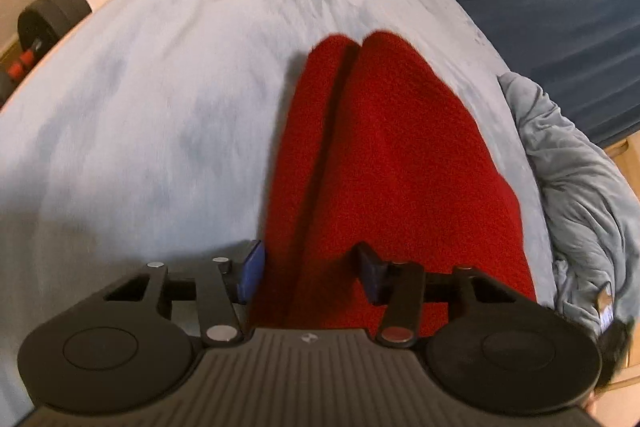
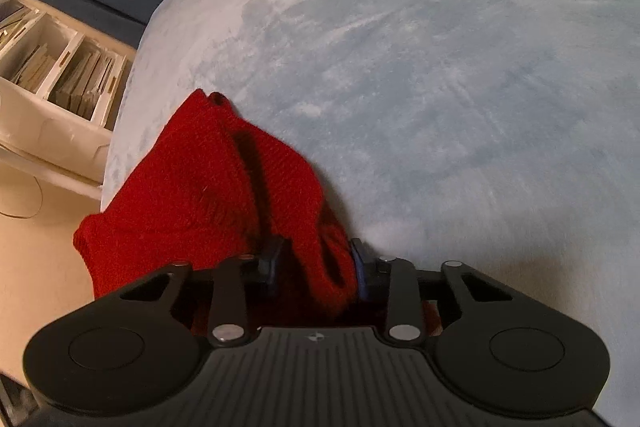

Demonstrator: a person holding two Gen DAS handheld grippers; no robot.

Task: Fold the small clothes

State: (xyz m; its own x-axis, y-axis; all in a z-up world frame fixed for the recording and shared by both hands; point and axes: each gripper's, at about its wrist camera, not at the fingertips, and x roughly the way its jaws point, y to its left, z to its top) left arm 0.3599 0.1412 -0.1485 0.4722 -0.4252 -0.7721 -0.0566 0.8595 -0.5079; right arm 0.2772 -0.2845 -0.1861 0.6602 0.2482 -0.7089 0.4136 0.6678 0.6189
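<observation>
A red knitted garment [image 1: 376,155] lies on a surface covered with a pale blue plush blanket [image 1: 168,115], which serves as the bench. Its long axis runs straight away from the left gripper [image 1: 310,273], with a fold line down its length. The left gripper sits at the garment's near end, its blue-padded fingers [image 1: 252,273] spread apart, one on each side of the red cloth and not pinching it. The right gripper [image 2: 316,269] holds a bunched corner of the same garment [image 2: 208,187] between its narrowed fingers [image 2: 270,263], the knit rising in a loose hump towards the blanket's edge. Both grippers are at the garment, the right already gripping. The knit looks thick, nubbly and floppy; the blanket [image 2: 440,67] is soft and streaked. A crumpled grey cloth [image 1: 580,195] lies beside the garment.
</observation>
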